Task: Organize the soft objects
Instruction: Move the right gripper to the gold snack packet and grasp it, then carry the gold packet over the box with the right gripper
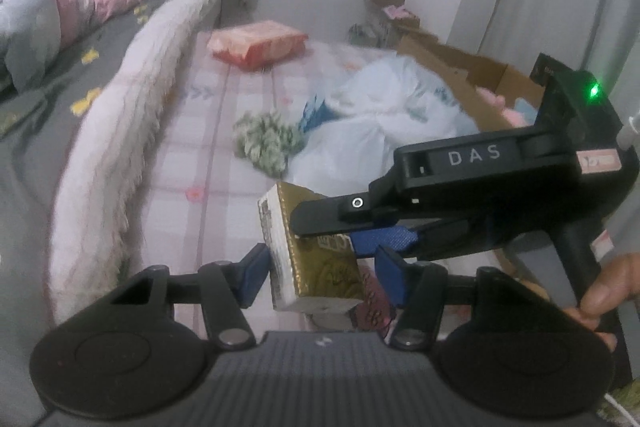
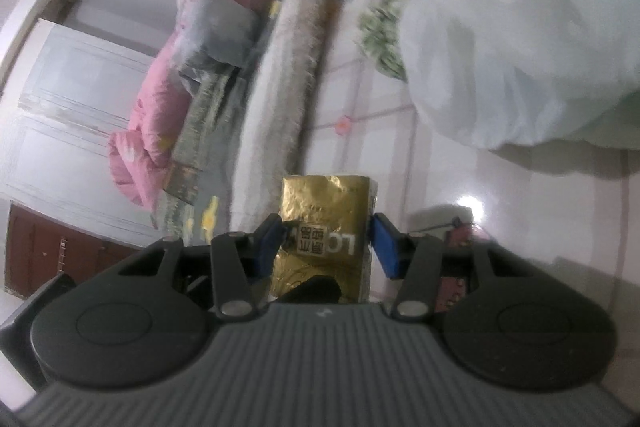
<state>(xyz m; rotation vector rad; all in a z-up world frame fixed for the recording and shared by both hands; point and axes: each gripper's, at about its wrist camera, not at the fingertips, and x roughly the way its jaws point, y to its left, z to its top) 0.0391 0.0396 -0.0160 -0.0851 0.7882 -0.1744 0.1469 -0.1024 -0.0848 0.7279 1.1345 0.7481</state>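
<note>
A gold soft tissue pack [image 1: 316, 259] is held in the air between both grippers. My left gripper [image 1: 320, 275] has its blue pads on both sides of the pack and touching it. My right gripper [image 1: 340, 227] comes in from the right and clamps the pack from above and below. In the right wrist view the gold pack [image 2: 328, 227] sits between my right gripper's [image 2: 326, 247] blue pads [image 2: 384, 247]; the left pad touches it, and a thin gap shows at the right pad. A green and white fluffy item [image 1: 266, 141] lies on the pink checked mat [image 1: 216, 131].
An orange tissue pack [image 1: 256, 45] lies farther back on the mat. A white plastic bag [image 1: 380, 119] lies beside an open cardboard box [image 1: 468, 75] on the right. A bed with a grey sheet [image 1: 44, 131] and bundled quilts [image 1: 60, 7] runs along the left.
</note>
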